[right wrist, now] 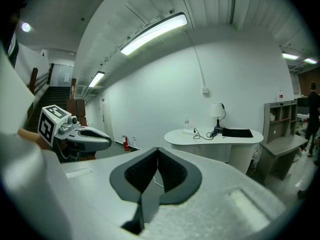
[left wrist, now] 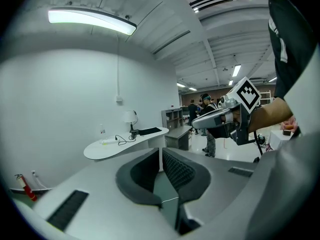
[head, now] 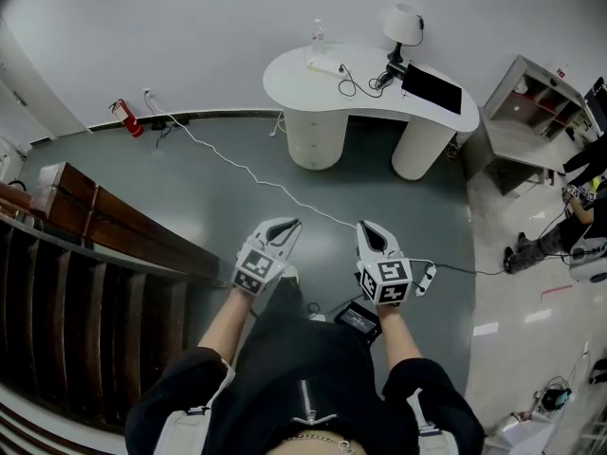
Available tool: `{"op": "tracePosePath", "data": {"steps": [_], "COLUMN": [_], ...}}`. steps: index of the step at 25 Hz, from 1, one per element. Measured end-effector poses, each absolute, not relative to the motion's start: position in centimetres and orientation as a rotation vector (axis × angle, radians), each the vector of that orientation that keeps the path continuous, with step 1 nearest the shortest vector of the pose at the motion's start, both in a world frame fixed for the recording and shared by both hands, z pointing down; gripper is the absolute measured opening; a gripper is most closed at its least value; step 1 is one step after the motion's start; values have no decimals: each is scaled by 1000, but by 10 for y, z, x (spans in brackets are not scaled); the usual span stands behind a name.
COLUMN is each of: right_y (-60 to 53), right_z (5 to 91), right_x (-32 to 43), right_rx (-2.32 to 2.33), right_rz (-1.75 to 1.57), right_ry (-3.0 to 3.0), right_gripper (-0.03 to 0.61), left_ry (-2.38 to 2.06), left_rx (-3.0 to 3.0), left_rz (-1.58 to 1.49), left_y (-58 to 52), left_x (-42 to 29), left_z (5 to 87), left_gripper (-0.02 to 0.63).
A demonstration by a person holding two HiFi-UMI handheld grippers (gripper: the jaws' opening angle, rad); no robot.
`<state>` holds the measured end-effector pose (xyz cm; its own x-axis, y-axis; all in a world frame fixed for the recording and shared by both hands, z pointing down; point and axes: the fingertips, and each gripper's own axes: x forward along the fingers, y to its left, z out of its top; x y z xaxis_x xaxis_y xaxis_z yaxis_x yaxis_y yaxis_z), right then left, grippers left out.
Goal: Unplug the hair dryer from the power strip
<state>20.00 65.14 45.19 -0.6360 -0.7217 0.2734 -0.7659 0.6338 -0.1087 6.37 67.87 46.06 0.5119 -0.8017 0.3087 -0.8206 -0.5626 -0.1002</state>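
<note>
Both tools are held out at waist height with nothing in them: the left tool (left wrist: 161, 153) is seen with its ribbed pads closed together, and the right tool (right wrist: 157, 151) is likewise shut and empty. The work lies well apart from them, across the floor, on a white curved counter (head: 294, 83) against the far wall. A white power strip (head: 325, 66) is laid near its back edge, and a black cord (head: 353, 85) is looped from it towards a dark object (head: 395, 64) at the foot of a lamp (head: 402, 25). That object may be taken for the hair dryer, though it is too small to be told for certain, and the plug itself cannot be made out. The plug can be expected to be small, hard and tightly seated, while the strip is judged light enough to be lifted or dragged along with it. The strip would therefore best be pinned flat by one tool and the plug's rigid body taken by the other, pulled straight out. The cord is soft and should not be used as a handle, since the strain would be carried to its joint.
</note>
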Motion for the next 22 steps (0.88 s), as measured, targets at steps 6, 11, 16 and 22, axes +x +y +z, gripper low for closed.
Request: {"op": "tracePosePath", "data": {"steps": [6, 11, 16, 22], "right_y": [629, 605, 564, 505], "right_z": [464, 468, 470, 467], "right_x": [198, 192, 181, 158], "right_rx": [1238, 1232, 1240, 1250], "right_rz": [350, 361, 368, 385], "right_ry": [-2634, -2640, -2624, -2601], "right_gripper": [5, 5, 5, 5], "left_ry": [-1416, -1357, -1321, -1275], "left_rx": [2690, 2704, 2725, 2722], "left_rz": [501, 447, 427, 410], "left_y": [657, 626, 585, 525], "left_x": [63, 62, 55, 34], "left_z": [465, 469, 471, 470], "left_gripper": [25, 21, 12, 12]}}
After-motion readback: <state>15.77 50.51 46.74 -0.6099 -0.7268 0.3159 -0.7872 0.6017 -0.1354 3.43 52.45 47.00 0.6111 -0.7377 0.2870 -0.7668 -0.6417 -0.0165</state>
